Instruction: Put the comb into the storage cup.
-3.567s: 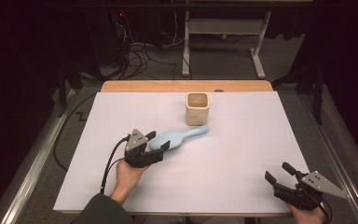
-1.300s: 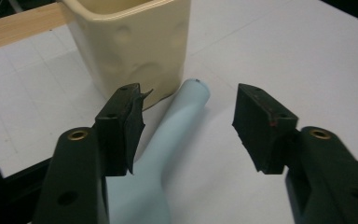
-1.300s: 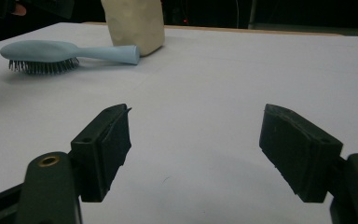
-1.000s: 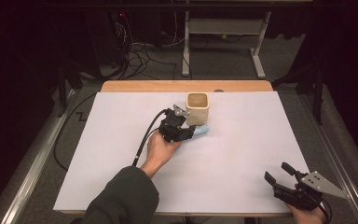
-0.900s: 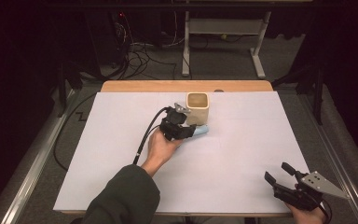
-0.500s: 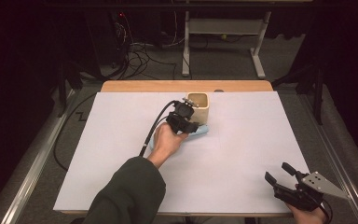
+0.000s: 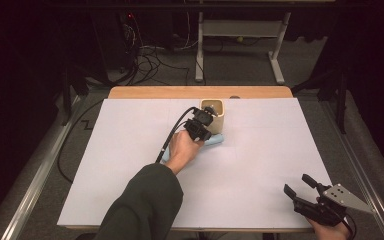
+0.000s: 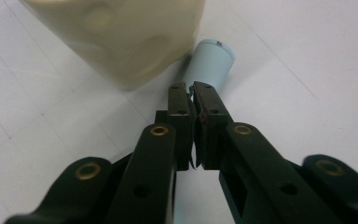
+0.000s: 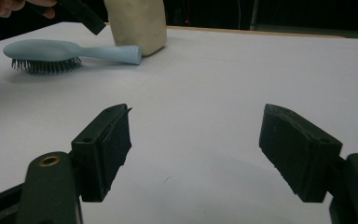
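A light blue hairbrush (image 9: 46,50) lies bristles down on the white table (image 7: 130,150), and its handle end (image 8: 209,63) reaches the foot of a cream square cup (image 7: 213,112). My left gripper (image 7: 205,131) hovers over that handle beside the cup (image 8: 121,37). Its jaws have just been closing and now stand shut, tips (image 8: 192,93) together with nothing between them; the handle passes underneath. A hand and sleeve cover most of the brush in the high view, leaving its handle end (image 7: 215,140) showing. My right gripper (image 7: 297,184) rests at the near right corner, open (image 9: 196,135) and holding nothing.
A wooden strip (image 7: 200,92) borders the table's far edge. Cables (image 7: 150,55) and a metal desk frame (image 7: 240,30) are on the floor behind. The left gripper's cable (image 7: 172,135) trails back across the sheet. Wide bare sheet lies between the cup (image 9: 137,23) and the right gripper.
The left hand has slid right and away along the brush to the cup, and its jaws have closed. The right gripper has not moved.
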Motion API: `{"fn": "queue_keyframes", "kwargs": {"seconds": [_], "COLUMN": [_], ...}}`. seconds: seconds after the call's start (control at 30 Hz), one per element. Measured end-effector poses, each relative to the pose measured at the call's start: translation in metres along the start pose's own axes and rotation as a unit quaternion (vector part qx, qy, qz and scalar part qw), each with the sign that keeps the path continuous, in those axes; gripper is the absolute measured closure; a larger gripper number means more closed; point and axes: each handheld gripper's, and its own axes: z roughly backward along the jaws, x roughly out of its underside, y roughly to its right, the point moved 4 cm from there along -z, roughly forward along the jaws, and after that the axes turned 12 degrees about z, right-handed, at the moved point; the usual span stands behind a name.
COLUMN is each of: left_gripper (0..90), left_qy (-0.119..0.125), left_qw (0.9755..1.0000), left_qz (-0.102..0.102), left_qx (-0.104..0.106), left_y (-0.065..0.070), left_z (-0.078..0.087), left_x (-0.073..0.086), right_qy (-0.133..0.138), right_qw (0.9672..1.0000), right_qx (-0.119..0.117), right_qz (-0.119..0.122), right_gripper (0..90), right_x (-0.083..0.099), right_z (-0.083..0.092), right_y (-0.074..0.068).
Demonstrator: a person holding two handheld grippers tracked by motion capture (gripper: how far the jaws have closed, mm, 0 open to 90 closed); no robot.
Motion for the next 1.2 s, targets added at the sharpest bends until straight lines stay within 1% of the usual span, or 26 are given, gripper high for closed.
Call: {"fn": "queue_keyframes", "kwargs": {"seconds": [0.1, 0.17, 0.3, 0.5, 0.6, 0.93, 1.2], "left_gripper": [88.8, 89.2, 89.5, 89.5, 89.5, 89.6, 89.6], "left_qy": [-0.006, -0.009, -0.014, -0.019, -0.022, -0.023, -0.023], "left_qw": [0.9999, 0.9999, 0.9996, 0.9992, 0.9991, 0.9986, 0.9986], "left_qz": [0.008, 0.011, 0.022, 0.033, 0.035, 0.047, 0.047], "left_qx": [-0.002, -0.006, -0.012, -0.011, -0.01, -0.01, -0.008], "left_y": [-0.002, -0.004, -0.008, -0.01, -0.011, -0.014, -0.014], "left_z": [-0.005, -0.007, -0.012, -0.018, -0.021, -0.024, -0.024], "left_x": [-0.001, -0.001, -0.003, -0.003, -0.003, -0.004, -0.004], "right_qy": [0.0, 0.0, 0.0, 0.0, 0.0, 0.0, 0.0], "right_qw": [1.0, 1.0, 1.0, 1.0, 1.0, 1.0, 1.0], "right_qx": [0.0, 0.0, -0.001, -0.001, -0.001, -0.001, -0.001], "right_qz": [0.0, 0.0, 0.0, 0.0, 0.0, 0.0, 0.0], "right_gripper": [25.1, 25.2, 25.2, 25.2, 25.2, 25.2, 25.2], "right_x": [0.0, 0.0, 0.0, 0.0, 0.0, 0.0, 0.0], "right_z": [0.0, 0.0, 0.0, 0.0, 0.0, 0.0, 0.0], "right_y": [0.0, 0.0, 0.0, 0.0, 0.0, 0.0, 0.0]}}
